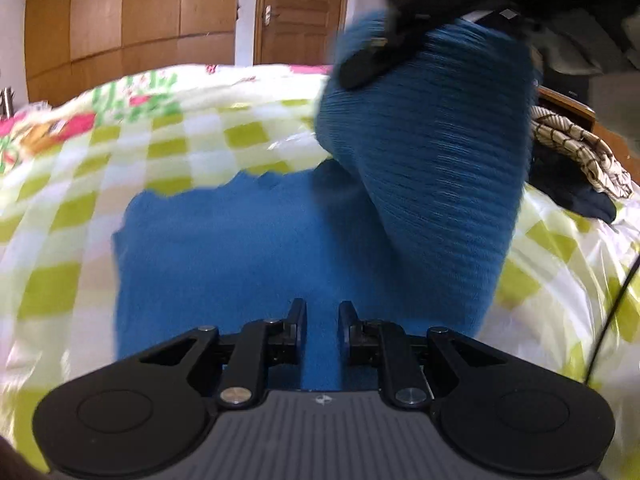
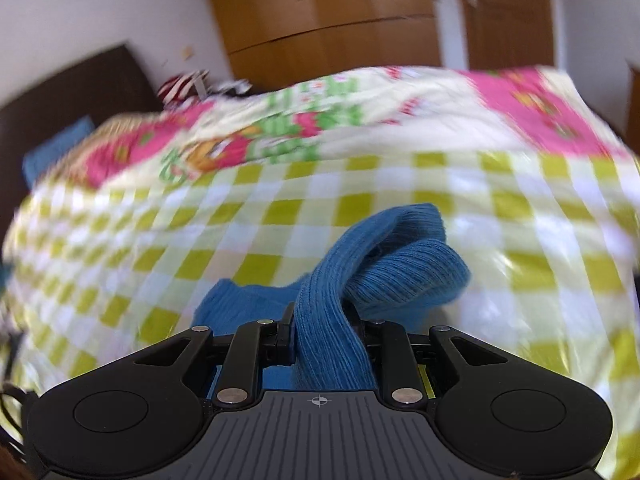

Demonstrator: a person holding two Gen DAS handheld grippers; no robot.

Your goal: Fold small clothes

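Left wrist view, nearest the lens: the left gripper [image 1: 322,314] occupies the lower centre of the frame. Its two fingers stand a narrow gap apart, and blue fabric shows in that gap. Whether the pads press on the fabric cannot be told.

Directly beyond the fingers, the blue knitted garment [image 1: 224,248] lies partly flat on the checked bedspread [image 1: 72,216], filling the centre of the frame. Its far edge is ragged in outline because of motion blur.

From the flat part, a ribbed section of the same garment rises toward the upper right of the frame. The right gripper [image 1: 372,56] holds it there, lifted off the bed.

At the right edge of the frame, a striped cloth [image 1: 576,148] lies on top of a dark cloth [image 1: 592,204], well apart from the blue garment.

Right wrist view, nearest the lens: the right gripper [image 2: 322,320] sits at lower centre, clamped on a ribbed band of the blue knitted garment [image 2: 332,332]. The band passes between the fingers and folds over beyond them into a loose roll above the bedspread [image 2: 360,208].

Farther back, the bedspread changes from green and white checks to a pink and green print. A dark headboard [image 2: 76,92] stands at upper left, and a wooden wardrobe [image 2: 320,16] stands at upper centre.
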